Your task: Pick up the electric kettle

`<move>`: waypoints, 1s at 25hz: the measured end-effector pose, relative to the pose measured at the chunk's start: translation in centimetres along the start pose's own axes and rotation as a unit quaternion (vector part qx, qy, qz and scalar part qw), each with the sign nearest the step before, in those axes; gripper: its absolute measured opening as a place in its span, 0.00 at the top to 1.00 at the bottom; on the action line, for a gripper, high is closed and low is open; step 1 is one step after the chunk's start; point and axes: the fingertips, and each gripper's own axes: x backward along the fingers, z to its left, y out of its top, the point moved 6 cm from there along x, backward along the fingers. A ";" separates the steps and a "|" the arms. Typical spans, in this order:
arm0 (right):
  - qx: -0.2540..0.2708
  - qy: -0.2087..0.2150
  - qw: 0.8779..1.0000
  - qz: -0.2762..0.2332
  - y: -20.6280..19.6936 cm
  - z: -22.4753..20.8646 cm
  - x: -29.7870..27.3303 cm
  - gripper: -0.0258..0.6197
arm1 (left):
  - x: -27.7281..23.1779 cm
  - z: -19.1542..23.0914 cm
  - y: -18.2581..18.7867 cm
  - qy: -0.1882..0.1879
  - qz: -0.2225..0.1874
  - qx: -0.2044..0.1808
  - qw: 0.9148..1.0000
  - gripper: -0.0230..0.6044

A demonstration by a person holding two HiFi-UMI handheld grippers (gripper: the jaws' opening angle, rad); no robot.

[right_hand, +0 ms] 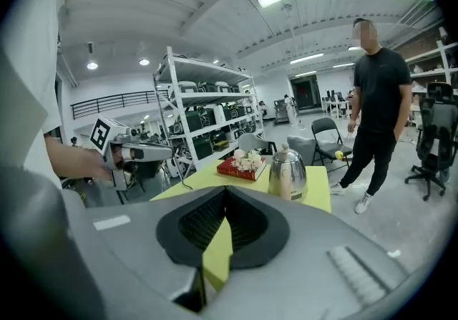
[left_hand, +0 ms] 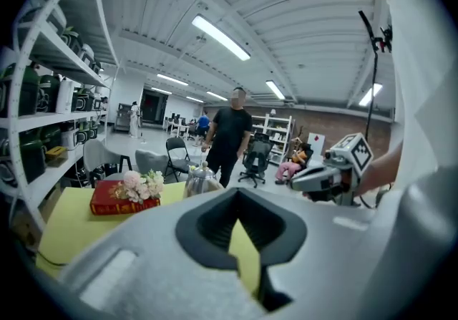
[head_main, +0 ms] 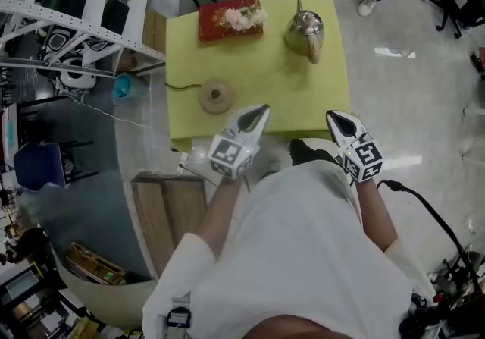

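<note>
The steel electric kettle (head_main: 305, 30) stands at the far right of the yellow-green table (head_main: 258, 72), handle toward me. It also shows small in the left gripper view (left_hand: 201, 181) and clearer in the right gripper view (right_hand: 288, 174). Its round base (head_main: 217, 96) lies apart at the near left, with a cord running off the table's left edge. My left gripper (head_main: 261, 109) hovers over the near table edge, jaws shut and empty (left_hand: 238, 193). My right gripper (head_main: 332, 117) hangs at the near right corner, jaws together, holding nothing (right_hand: 224, 193). Both are well short of the kettle.
A red box with flowers (head_main: 231, 19) lies at the table's far left. Metal shelving (head_main: 68, 19) lines the left side. A person in black (right_hand: 379, 97) stands beyond the table. A wooden pallet (head_main: 170, 216) lies on the floor at my left, and a black cable (head_main: 432, 216) at my right.
</note>
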 end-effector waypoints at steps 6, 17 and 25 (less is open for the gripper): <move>0.016 -0.017 1.000 -0.011 0.0 4.1 1.2 0.95 | 5.0 -1.7 -0.5 0.005 -0.020 0.004 1.000 0.96; 0.045 -0.033 0.998 -0.017 -1.7 11.2 6.3 0.95 | 11.3 -6.7 -1.6 -0.027 -0.023 0.003 0.999 0.96; 0.037 -0.050 0.997 -0.035 -1.9 12.9 10.5 0.95 | 13.0 -9.9 -1.4 -0.036 -0.026 0.008 0.999 0.96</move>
